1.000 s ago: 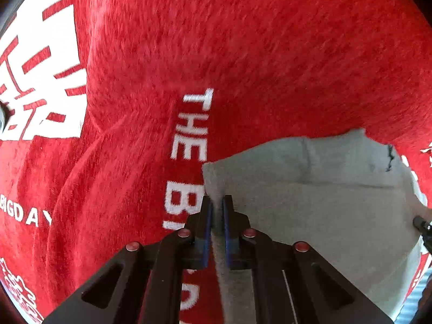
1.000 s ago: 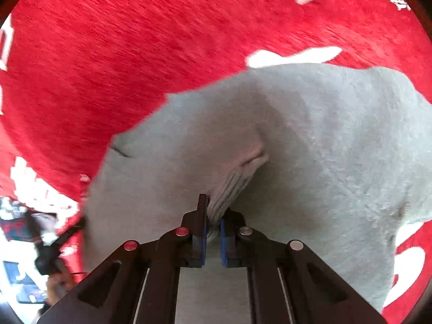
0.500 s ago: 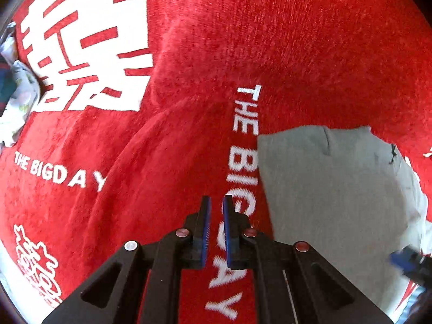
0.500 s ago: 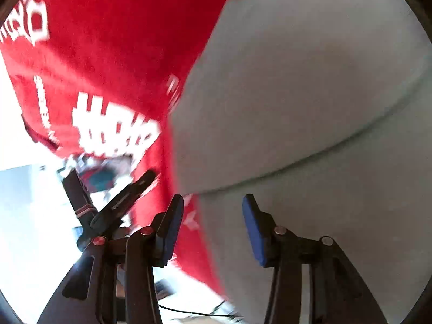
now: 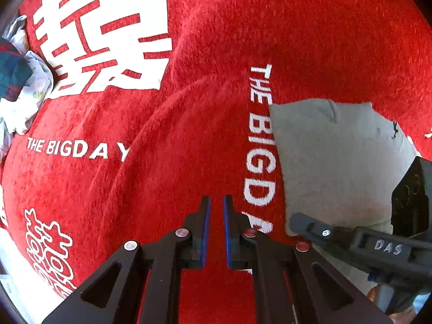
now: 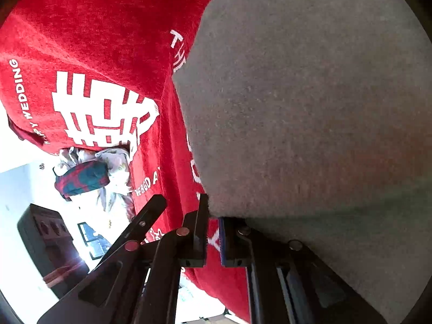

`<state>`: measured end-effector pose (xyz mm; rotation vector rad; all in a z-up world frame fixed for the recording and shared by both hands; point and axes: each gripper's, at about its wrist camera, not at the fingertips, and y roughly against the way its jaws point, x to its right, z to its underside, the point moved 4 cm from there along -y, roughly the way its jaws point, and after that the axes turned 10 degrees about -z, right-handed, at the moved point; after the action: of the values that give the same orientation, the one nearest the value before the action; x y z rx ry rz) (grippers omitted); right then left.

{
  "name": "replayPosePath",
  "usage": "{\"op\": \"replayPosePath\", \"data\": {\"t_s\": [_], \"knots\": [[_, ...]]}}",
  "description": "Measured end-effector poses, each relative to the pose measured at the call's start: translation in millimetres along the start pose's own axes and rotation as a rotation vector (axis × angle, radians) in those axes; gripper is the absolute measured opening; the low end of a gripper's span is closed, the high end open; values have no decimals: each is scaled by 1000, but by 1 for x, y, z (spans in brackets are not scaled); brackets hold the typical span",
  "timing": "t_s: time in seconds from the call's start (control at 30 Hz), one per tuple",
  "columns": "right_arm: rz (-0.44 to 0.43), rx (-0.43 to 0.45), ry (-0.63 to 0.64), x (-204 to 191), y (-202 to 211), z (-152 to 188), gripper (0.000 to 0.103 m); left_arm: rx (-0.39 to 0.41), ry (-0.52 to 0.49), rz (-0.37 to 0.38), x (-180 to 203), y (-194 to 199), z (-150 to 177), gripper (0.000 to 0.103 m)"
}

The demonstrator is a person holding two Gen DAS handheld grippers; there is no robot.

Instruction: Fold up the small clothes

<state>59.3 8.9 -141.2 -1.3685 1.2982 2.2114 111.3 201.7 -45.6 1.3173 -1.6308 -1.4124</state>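
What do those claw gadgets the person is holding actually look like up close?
Each claw, the left claw and the right claw, is black plastic: two flat fingers lined with blue pads, on angular struts with cut-out openings. Round pinkish-silver pins mark the joints. Seen from the left camera, the right one's side carries white letters reading DAS.

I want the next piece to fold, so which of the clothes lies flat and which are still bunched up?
The grey garment lies flat on the red cloth; the white floral and dark teal pieces are bunched at its edge.

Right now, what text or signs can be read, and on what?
"THE BIGDAY": red cloth, left of the crease.
"THE BIGD…": same cloth, beside the grey garment.
"HAPPY WEDDING": cloth edge, right wrist view.
"DAS": right tool.
Large white characters: cloth, unread.
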Motion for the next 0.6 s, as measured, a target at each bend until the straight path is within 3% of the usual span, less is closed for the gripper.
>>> {"op": "replayPosePath", "data": {"t_s": [0.03, 0.13, 0.23, 0.37, 0.43, 0.57, 0.6], "knots": [[19, -15, 15, -2, 7, 2, 32, -3, 0, 7, 2, 0, 0, 10], [74, 10, 118, -12, 45, 3, 49, 12, -11, 14, 13, 6, 2, 10], [206, 139, 156, -2, 112, -7, 49, 32, -21, 26, 25, 13, 2, 10], [360, 359, 65, 37, 209, -30, 49, 46, -19, 61, 43, 20, 1, 10], [374, 435, -24, 59, 243, -39, 49, 47, -23, 61, 54, 22, 1, 10], [306, 526, -160, 94, 279, -58, 47, 41, -32, 75, 72, 25, 3, 11], [287, 532, -162, 96, 282, -61, 25, 41, -36, 80, 78, 27, 4, 11]]}}
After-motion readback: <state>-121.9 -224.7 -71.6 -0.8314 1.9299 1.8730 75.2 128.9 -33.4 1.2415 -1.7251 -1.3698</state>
